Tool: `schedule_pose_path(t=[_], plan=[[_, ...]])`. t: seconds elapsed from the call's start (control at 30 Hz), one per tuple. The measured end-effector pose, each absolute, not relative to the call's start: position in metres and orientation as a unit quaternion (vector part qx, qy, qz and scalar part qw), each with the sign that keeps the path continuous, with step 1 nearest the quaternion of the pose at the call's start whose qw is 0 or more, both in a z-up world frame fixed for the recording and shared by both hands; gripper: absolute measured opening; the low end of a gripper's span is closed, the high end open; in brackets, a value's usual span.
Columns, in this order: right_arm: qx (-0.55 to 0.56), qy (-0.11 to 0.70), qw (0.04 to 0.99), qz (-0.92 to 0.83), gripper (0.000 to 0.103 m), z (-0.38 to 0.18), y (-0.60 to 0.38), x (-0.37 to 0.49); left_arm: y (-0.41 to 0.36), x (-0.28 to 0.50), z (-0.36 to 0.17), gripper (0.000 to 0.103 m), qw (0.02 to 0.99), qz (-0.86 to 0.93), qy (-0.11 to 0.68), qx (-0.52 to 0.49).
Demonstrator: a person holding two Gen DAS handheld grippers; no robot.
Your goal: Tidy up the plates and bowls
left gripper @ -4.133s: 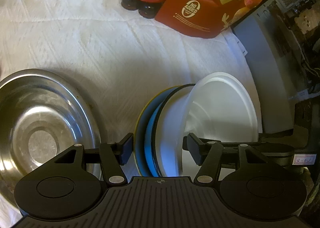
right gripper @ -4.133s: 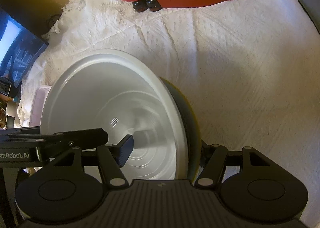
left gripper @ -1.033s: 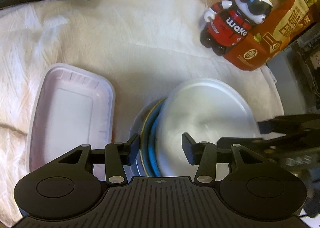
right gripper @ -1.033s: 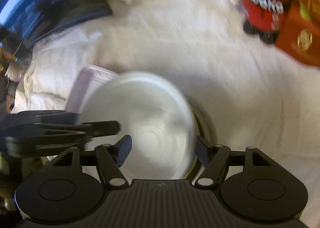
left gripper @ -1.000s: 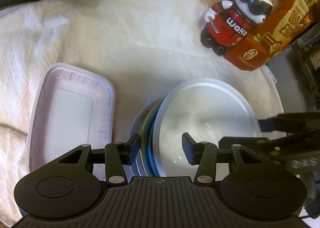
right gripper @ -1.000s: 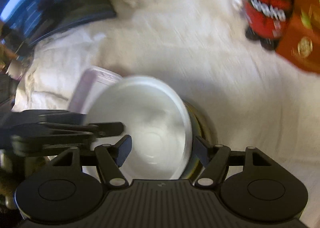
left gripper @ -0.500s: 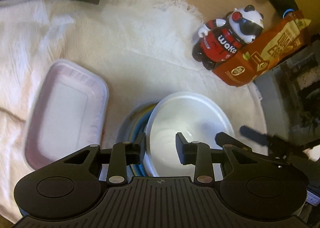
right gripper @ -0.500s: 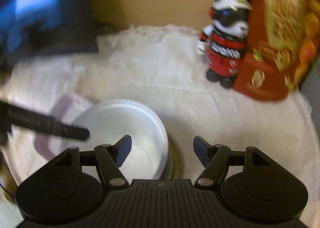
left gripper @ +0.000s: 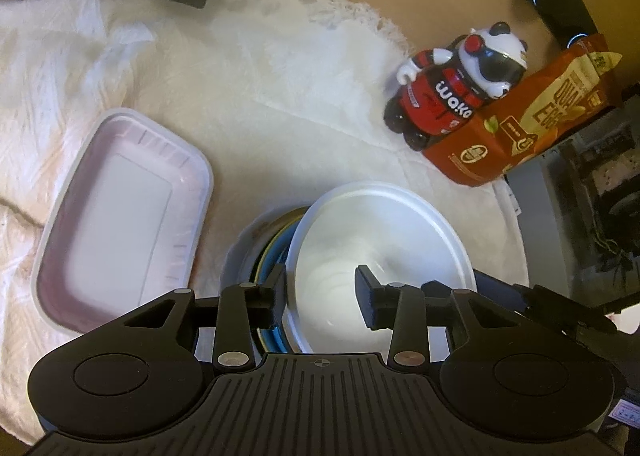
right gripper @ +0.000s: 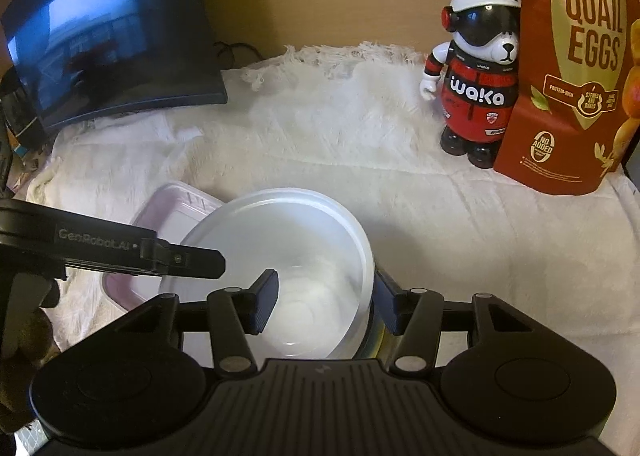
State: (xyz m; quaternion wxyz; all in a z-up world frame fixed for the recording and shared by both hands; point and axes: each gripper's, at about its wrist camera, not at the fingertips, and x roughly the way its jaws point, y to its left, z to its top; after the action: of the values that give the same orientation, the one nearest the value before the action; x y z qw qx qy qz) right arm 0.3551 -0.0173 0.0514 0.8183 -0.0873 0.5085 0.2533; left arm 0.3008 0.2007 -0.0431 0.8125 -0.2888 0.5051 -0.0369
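**A:** We're hovering over the stack now. The white bowl (left gripper: 380,252) is sitting on top of the blue and yellow plates (left gripper: 276,252), right under both grippers. The left gripper (left gripper: 320,296) is straddling the bowl's near-left rim, one finger outside, one hanging inside. Its jaws have just been opening a touch, and we're not seeing either pad pressing on the wall, so we're calling it spread, not pinching.

**B:** Same on our side. The right gripper (right gripper: 326,304) is bracketing the right rim, jaws have just been closing, but there's a gap at the inner pad. Can't swear the outer one isn't brushing the rim.

**A:** What's worrying us: the bowl is looking off-centre on the plates, leaning toward the right-hand gripper. If one of us is nudging that rim while pulling away, we're probably tipping it or dragging the stack across the white cloth (right gripper: 460,223).

**B:** And the pink tray (left gripper: 116,215) is sitting just left of the left gripper's outer finger, so swinging that way is risking a bump.
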Motion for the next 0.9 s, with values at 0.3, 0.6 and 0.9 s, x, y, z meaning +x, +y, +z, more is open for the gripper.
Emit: schedule_pose_path(t=[0.3,0.6,0.9], plan=[[-0.096,0.507,0.820,0.246,0.054,0.048,-0.020,0.353,0.207,0.294,-0.040,0.032,0.812,-0.030,0.502,-0.296],[-0.107,0.514,0.819,0.232,0.068,0.045,-0.024,0.353,0.208,0.290,-0.040,0.029,0.807,-0.025,0.505,-0.305],[-0.155,0.479,0.826,0.254,0.084,0.058,-0.013,0.340,0.206,0.290,-0.038,0.029,0.807,-0.028,0.506,-0.303]])
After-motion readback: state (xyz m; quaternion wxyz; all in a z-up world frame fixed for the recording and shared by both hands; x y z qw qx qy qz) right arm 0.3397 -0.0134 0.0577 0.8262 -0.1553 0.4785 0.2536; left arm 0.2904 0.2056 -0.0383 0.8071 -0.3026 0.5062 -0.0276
